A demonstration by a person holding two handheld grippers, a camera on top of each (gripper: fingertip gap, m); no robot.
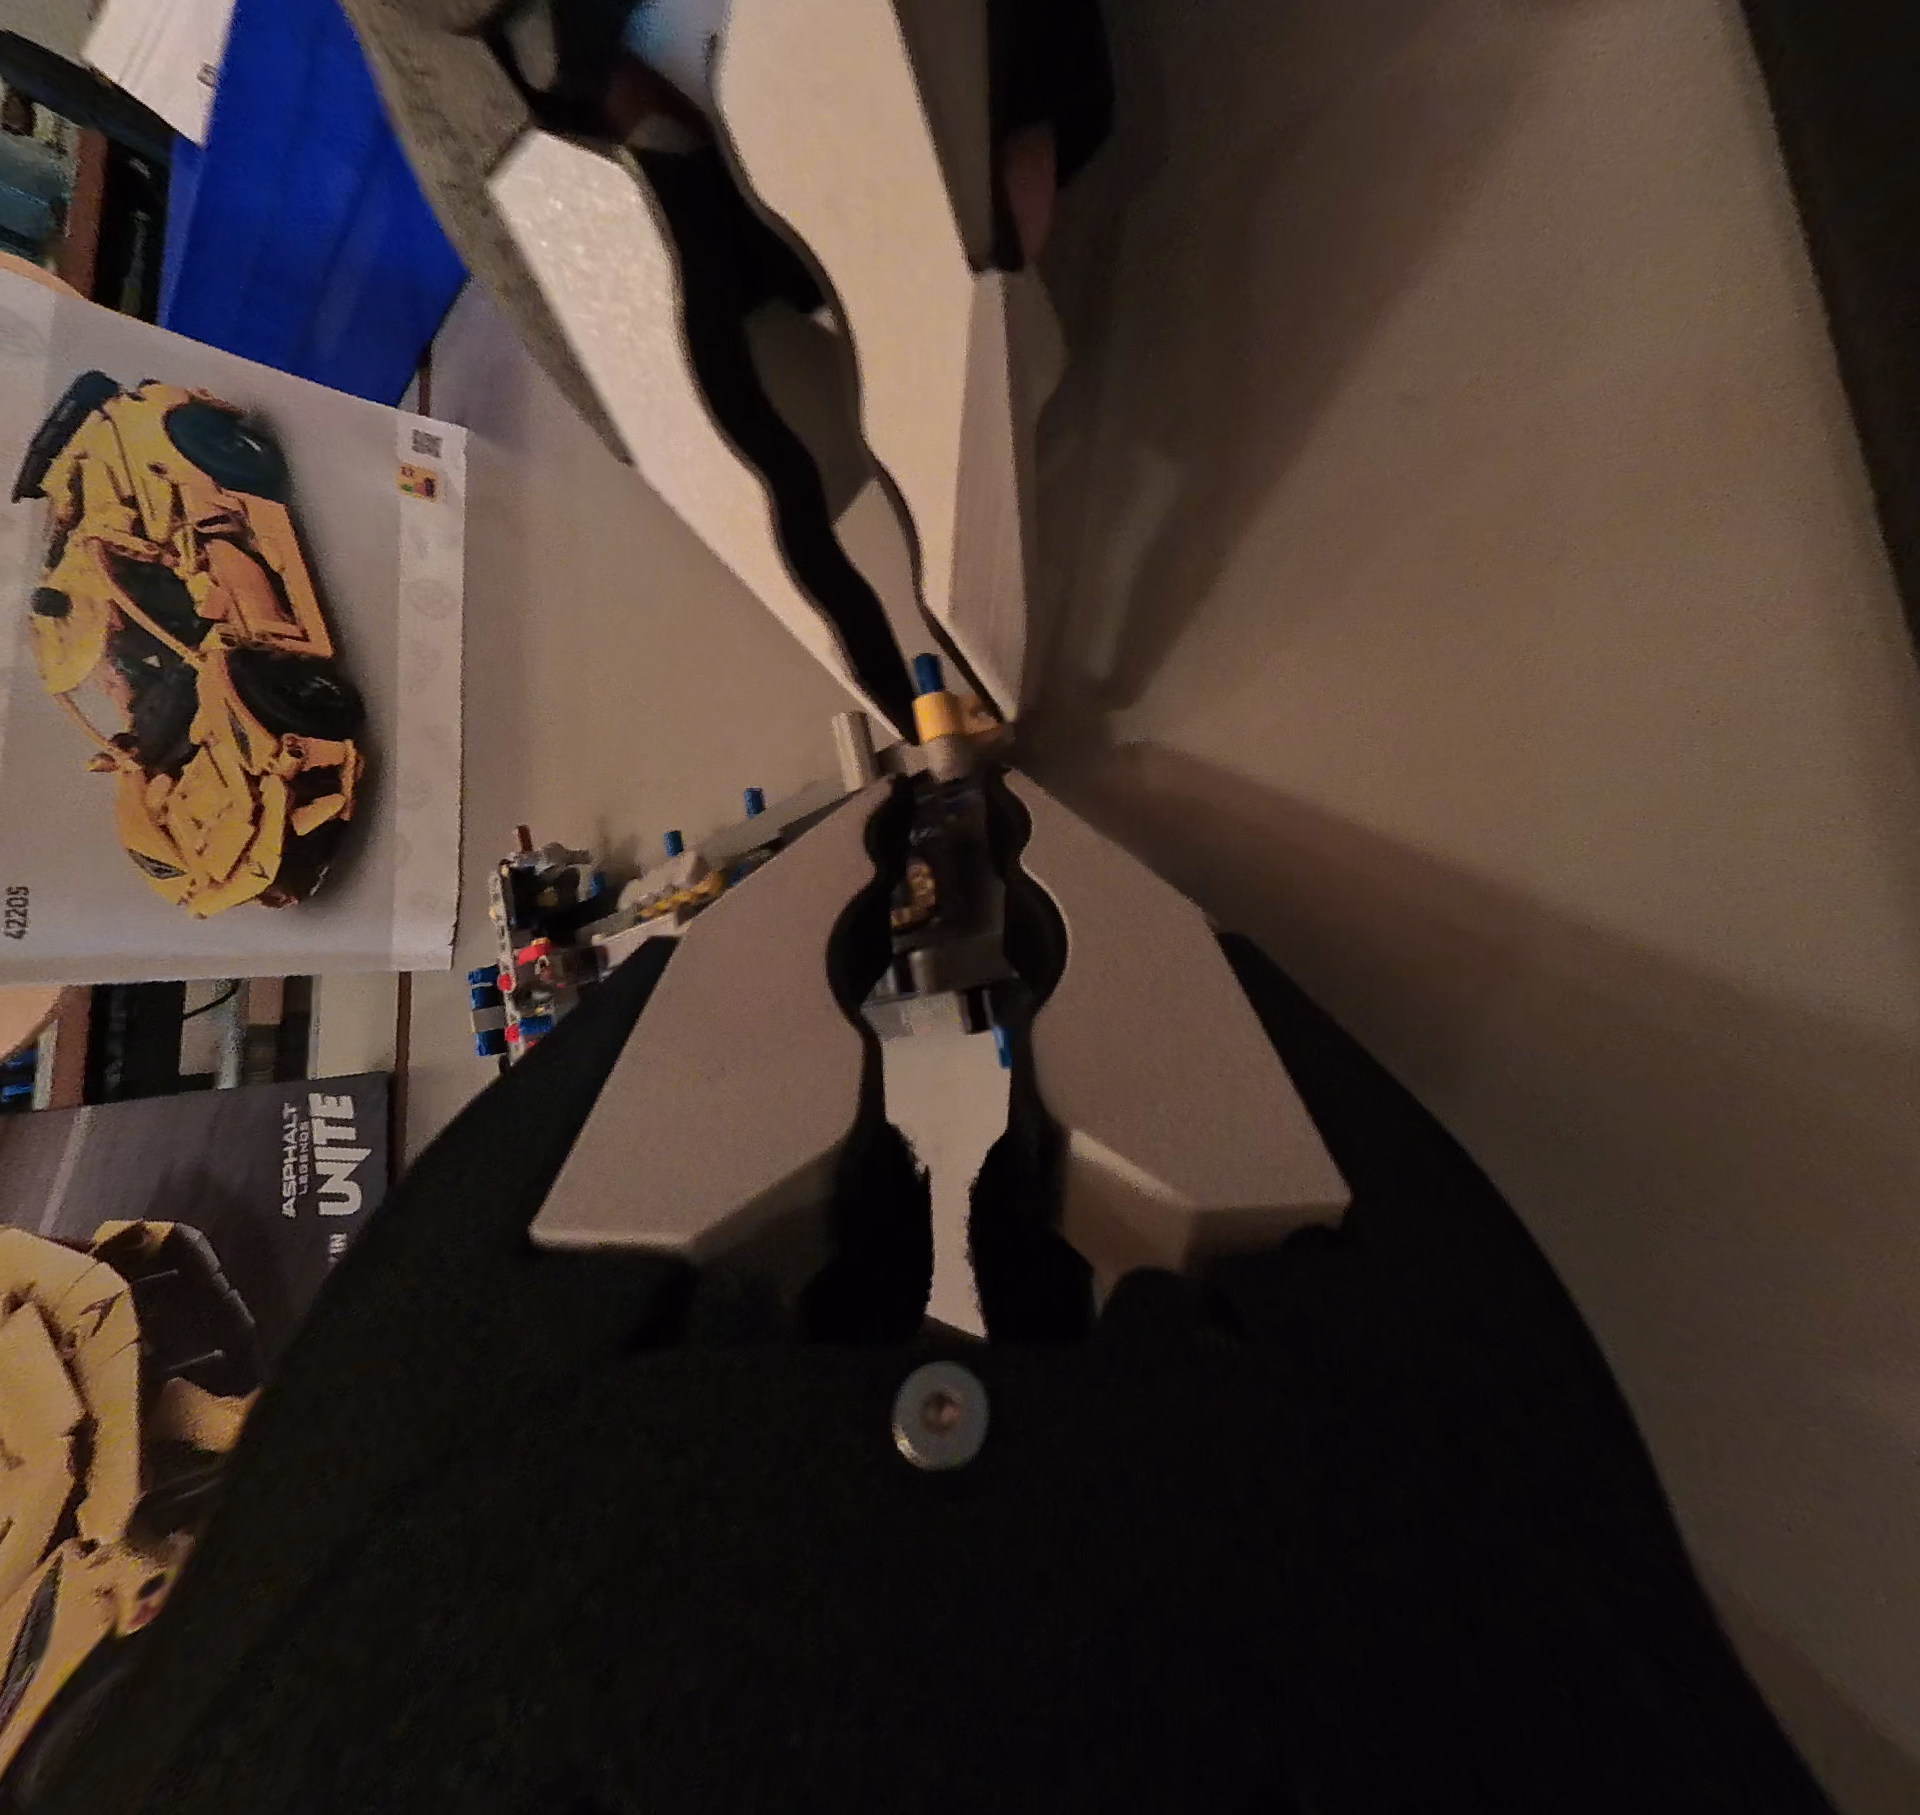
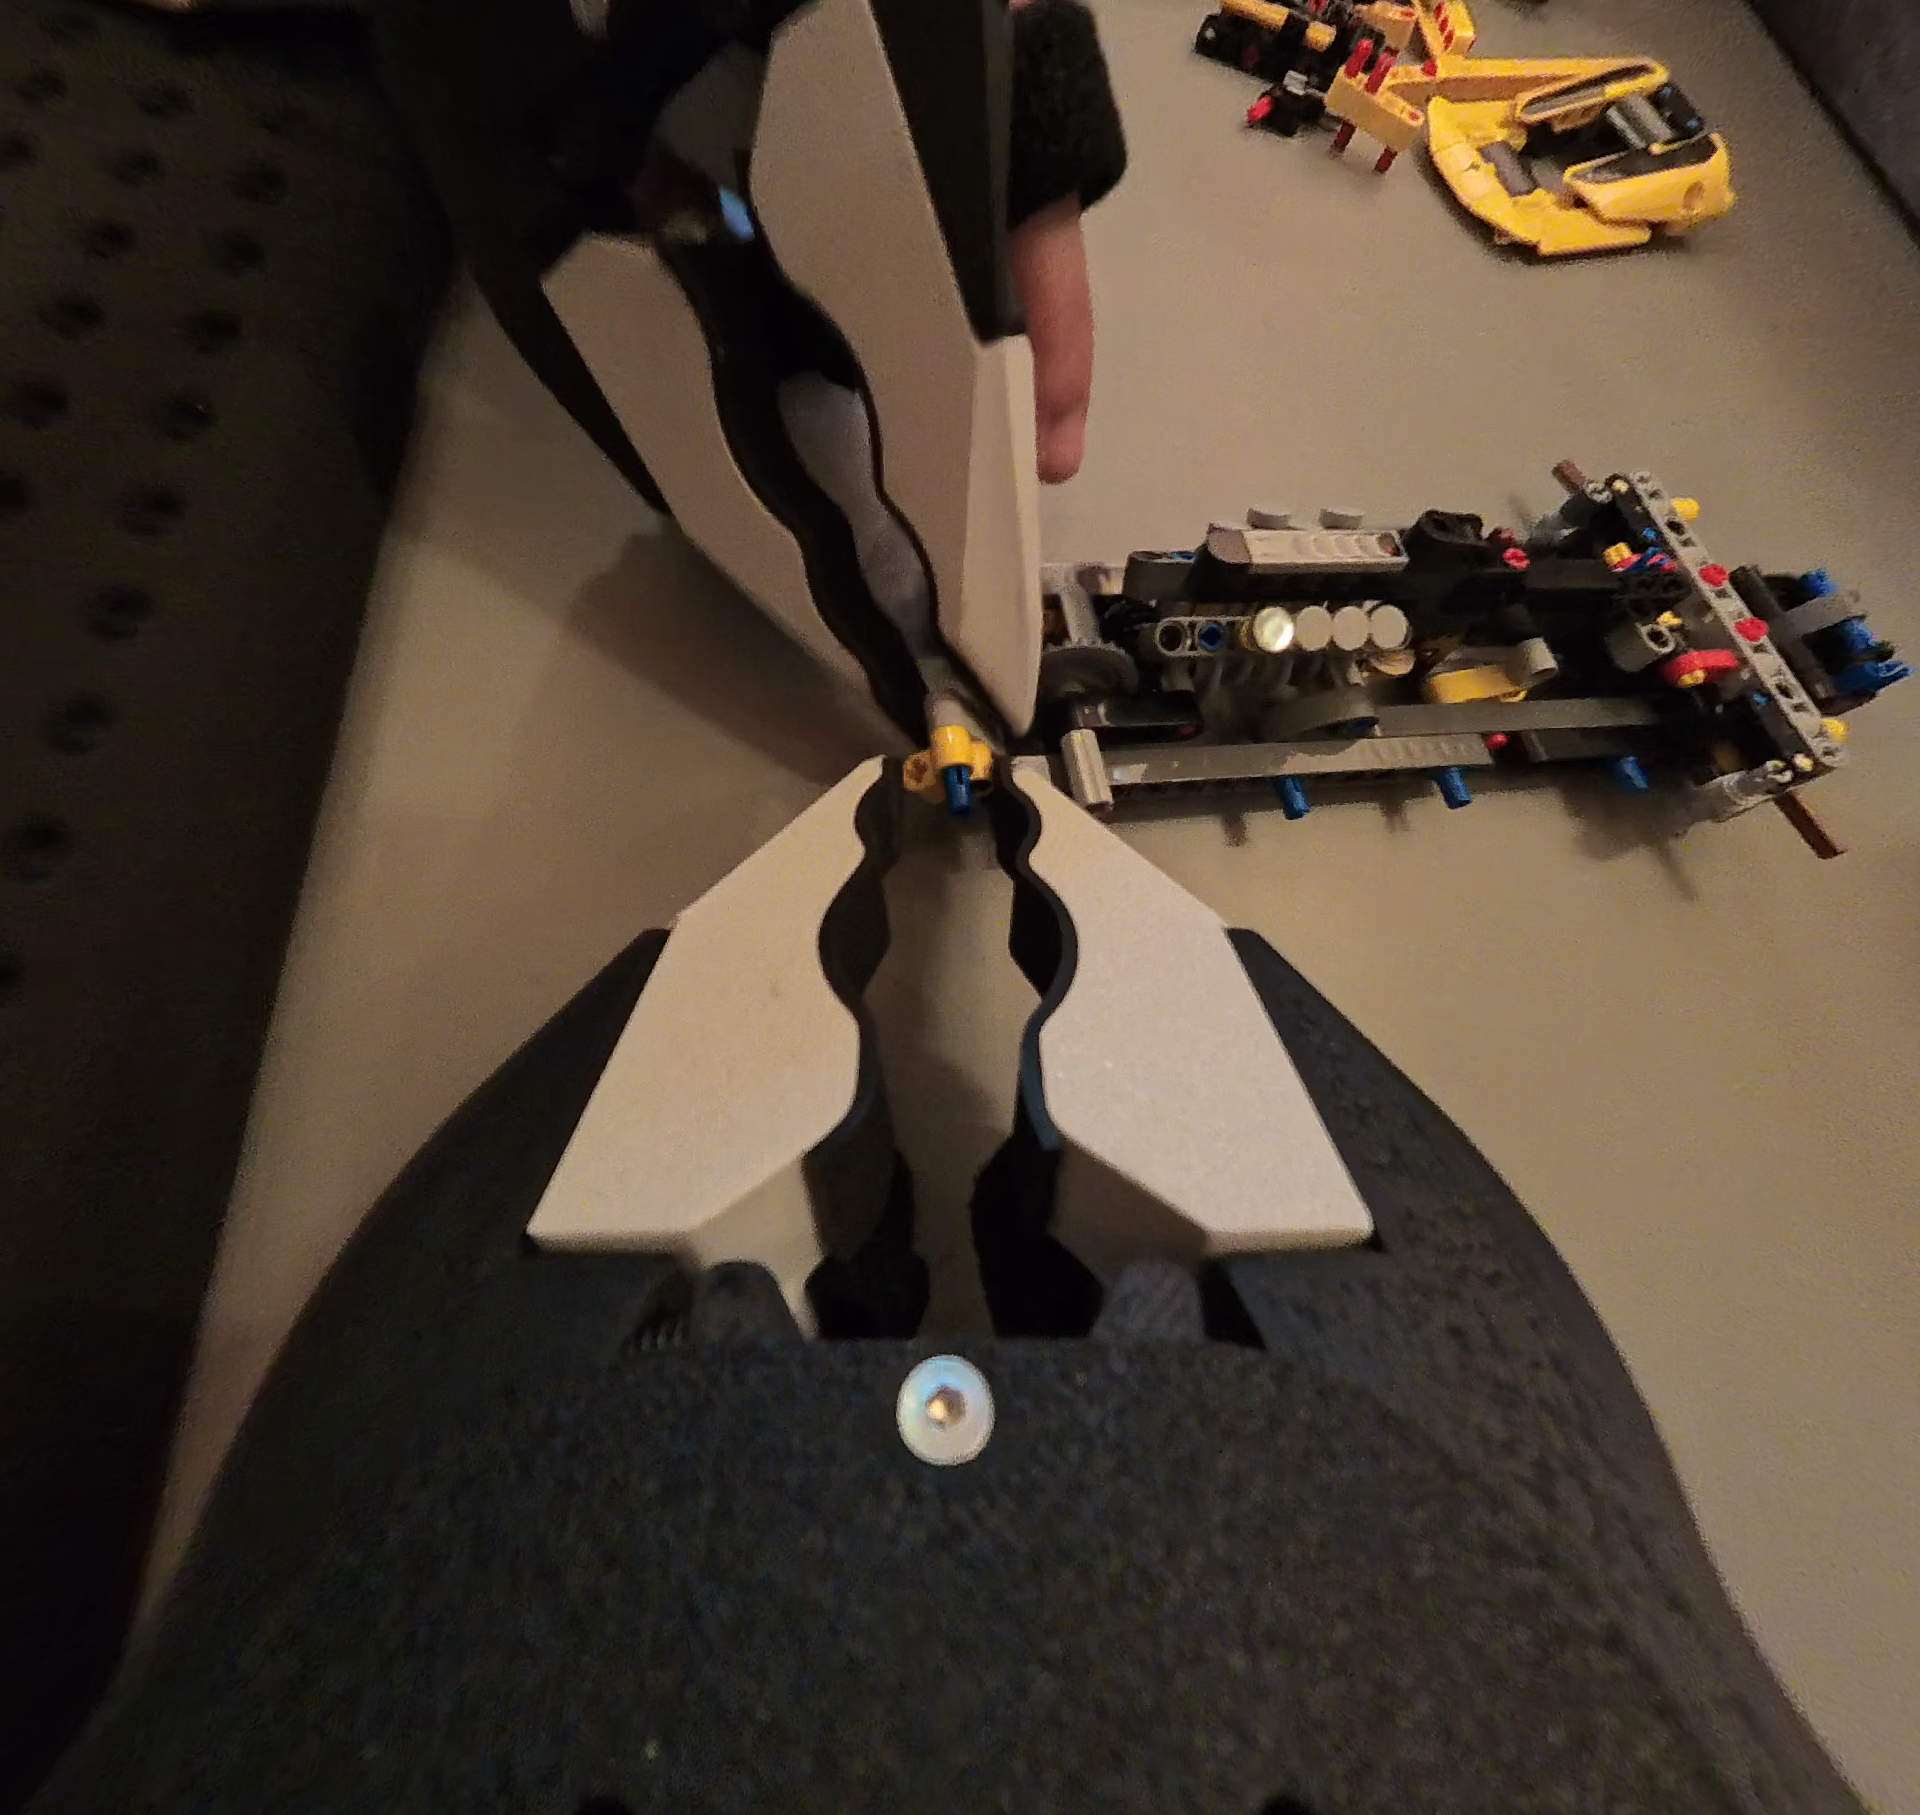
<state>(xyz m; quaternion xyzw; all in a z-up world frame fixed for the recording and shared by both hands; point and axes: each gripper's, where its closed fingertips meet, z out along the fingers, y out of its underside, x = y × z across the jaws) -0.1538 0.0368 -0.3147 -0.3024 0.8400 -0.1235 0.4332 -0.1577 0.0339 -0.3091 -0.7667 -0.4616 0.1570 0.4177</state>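
A grey tabletop (image 2: 1351, 1090) is seen. A small grey brick piece (image 1: 940, 918) is clamped by the left gripper (image 1: 940, 799); a yellow connector (image 2: 948, 749) is pinched by the right gripper (image 2: 940, 778), with a brick chassis (image 2: 1455, 664) lying rightward.

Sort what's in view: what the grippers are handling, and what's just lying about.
In hand:
left gripper, shut on grey assembly
right gripper, shut on yellow connector

Lying about:
long chassis
yellow body panels
booklet
box

left claw (image 1: 940, 799) closed | right claw (image 2: 948, 778) seemingly closed | tips meeting
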